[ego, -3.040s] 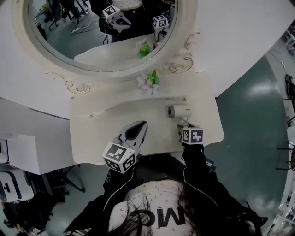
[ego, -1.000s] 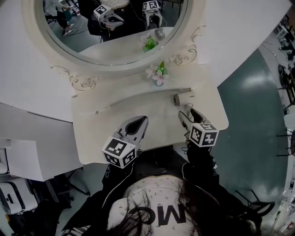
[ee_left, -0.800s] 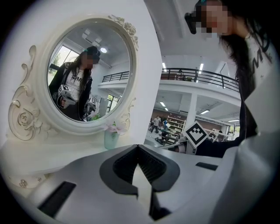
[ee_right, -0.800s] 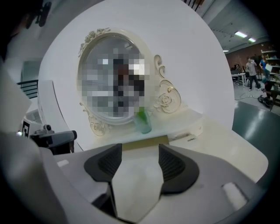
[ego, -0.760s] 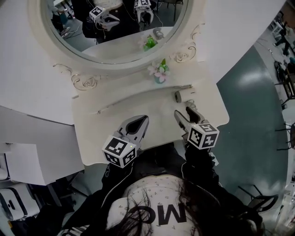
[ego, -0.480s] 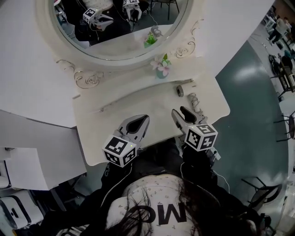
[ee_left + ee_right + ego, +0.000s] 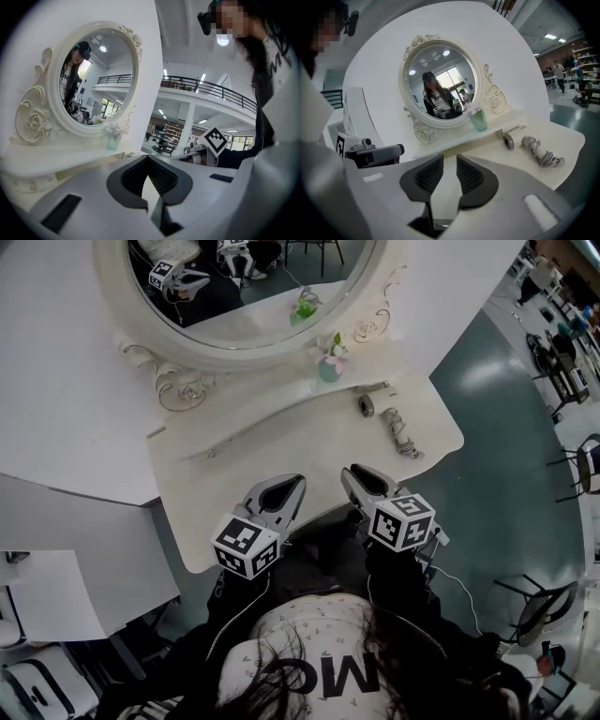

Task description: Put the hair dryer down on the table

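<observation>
The white hair dryer [image 7: 366,406] [image 7: 510,139] lies on the cream dressing table [image 7: 281,442], with its cord [image 7: 399,432] [image 7: 541,153] bunched beside it near the table's right end. Nothing holds it. My right gripper [image 7: 352,472] [image 7: 450,157] hovers at the table's front edge, well short of the dryer. Its jaws have just been closing and now stand a narrow gap apart, with nothing between them. My left gripper [image 7: 295,482] [image 7: 148,159] hangs beside it over the front edge, its tips touching and empty.
An oval mirror [image 7: 253,287] in an ornate frame stands behind the table. A small vase of flowers [image 7: 328,364] [image 7: 478,120] sits on the shelf below it. Green floor and chairs [image 7: 581,460] lie to the right, a white partition [image 7: 75,427] to the left.
The right gripper has drawn back from the hair dryer toward the table's front edge and its jaws have narrowed. The dryer stays on the table. The left gripper has shifted a little.
</observation>
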### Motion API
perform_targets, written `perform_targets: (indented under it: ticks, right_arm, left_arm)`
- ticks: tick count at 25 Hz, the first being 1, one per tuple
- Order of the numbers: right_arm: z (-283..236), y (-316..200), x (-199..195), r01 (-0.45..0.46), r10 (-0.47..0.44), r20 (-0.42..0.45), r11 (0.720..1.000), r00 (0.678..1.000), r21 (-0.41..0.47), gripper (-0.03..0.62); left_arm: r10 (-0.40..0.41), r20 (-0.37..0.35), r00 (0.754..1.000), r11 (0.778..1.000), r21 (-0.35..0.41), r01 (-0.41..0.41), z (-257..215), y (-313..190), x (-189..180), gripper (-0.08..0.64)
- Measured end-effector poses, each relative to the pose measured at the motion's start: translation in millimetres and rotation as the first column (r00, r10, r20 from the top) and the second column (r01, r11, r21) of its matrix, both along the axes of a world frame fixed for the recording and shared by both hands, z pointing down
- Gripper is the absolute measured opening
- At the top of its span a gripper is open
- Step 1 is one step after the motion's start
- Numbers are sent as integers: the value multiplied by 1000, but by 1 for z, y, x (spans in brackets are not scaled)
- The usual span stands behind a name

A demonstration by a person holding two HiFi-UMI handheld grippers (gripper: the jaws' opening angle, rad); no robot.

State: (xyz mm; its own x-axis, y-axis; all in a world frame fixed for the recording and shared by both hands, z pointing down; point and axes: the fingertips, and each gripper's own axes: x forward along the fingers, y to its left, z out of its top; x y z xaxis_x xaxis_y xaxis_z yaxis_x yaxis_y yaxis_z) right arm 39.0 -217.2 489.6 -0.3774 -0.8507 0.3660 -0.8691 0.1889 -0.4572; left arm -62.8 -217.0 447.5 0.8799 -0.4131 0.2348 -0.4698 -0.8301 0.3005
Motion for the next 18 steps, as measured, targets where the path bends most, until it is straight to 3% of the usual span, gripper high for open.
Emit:
perform_targets:
  ticks: [7,18]
  right_arm:
    - [-4,14,-8,7,-7,-20,1000,1000,-2,66]
    - [-11,43,15,58,-58,-10,998,998,6,54]
  left_arm:
    - [16,-15,1000,1000,0,-16,-1,10,0,0]
    - [-23,-8,1000,1000,9,23,-7,35,30,0]
